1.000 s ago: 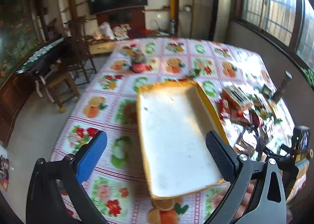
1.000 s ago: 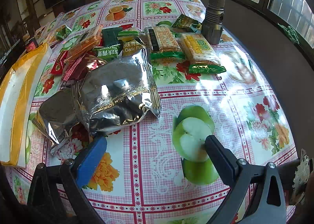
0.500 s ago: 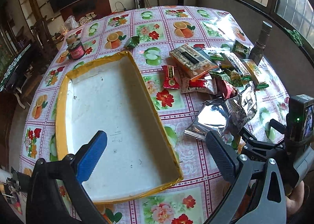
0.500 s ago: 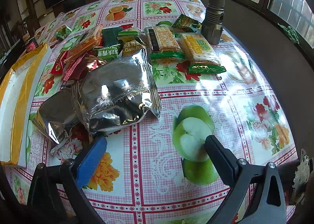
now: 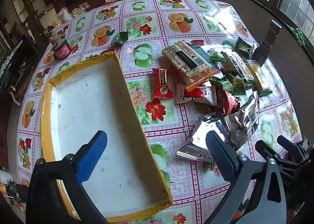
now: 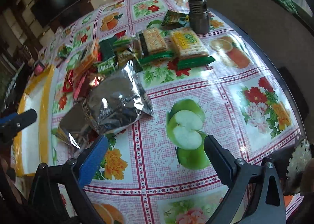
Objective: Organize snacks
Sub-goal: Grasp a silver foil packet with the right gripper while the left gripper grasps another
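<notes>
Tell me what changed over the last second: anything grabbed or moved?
Only the grippers moved. The left gripper swung right, from the yellow-rimmed tray toward the snack pile; the right gripper tilted and shifted a little. Both stayed open and empty. The silver foil bags, other packets and tray stayed put.

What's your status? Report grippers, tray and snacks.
Left gripper open, over tray, holding nothing. Right gripper open, near silver bag. Tray empty; snacks piled beside it. Nothing blocking.
</notes>
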Motion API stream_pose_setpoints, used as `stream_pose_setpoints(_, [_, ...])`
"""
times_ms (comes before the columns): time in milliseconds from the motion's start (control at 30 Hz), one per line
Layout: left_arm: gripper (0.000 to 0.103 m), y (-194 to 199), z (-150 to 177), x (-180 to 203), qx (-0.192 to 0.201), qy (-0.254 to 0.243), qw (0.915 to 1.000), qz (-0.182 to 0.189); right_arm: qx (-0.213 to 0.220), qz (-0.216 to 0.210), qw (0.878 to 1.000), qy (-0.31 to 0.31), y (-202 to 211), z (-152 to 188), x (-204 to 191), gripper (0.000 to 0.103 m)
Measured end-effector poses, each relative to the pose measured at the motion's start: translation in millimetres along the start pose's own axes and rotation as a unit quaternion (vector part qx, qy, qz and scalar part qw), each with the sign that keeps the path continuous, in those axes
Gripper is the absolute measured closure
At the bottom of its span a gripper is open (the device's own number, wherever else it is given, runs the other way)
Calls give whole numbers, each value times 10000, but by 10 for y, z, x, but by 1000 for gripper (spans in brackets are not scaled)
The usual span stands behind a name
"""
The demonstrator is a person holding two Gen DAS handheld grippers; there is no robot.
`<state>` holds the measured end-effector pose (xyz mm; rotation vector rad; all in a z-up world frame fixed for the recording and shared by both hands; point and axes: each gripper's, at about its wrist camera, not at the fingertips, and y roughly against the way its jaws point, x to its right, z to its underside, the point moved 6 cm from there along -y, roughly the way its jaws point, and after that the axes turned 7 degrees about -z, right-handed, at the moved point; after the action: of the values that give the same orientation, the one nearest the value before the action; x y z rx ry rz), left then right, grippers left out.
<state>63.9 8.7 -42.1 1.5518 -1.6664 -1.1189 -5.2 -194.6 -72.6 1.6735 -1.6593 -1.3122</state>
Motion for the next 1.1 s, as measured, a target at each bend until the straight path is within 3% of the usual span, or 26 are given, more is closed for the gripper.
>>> stream_pose_setpoints(100, [2,-3,-86,8,8,19,10000,14,-12,61,10000,51,-68,-102,-123,4])
stream_pose_setpoints(233, [2,-55,-98,49,-251,61,9994,244,-124,204,9974,673,-276,-223,-381,5])
stream_pose_setpoints(367, [2,-99,-110,78,-324,57,9992,222,-261,504,9892,1349,-421,-239,-499,6])
stream_pose_setpoints(467, [2,-147,-94,114,-476,52,9984,316,-241,653,9849,1588,-430,-216,-463,22])
stream_pose_setpoints(600, [2,-185,-81,234,-578,-60,9976,387,-304,678,9817,1754,-306,-161,-387,32])
stream_pose_setpoints(767, [2,-237,-30,502,-725,-305,9959,453,-397,886,9775,1870,-239,-101,-288,32])
stream_pose_setpoints(1100, [2,-542,122,899,-1135,-757,9893,512,-254,840,9828,1626,-14,-48,-164,32])
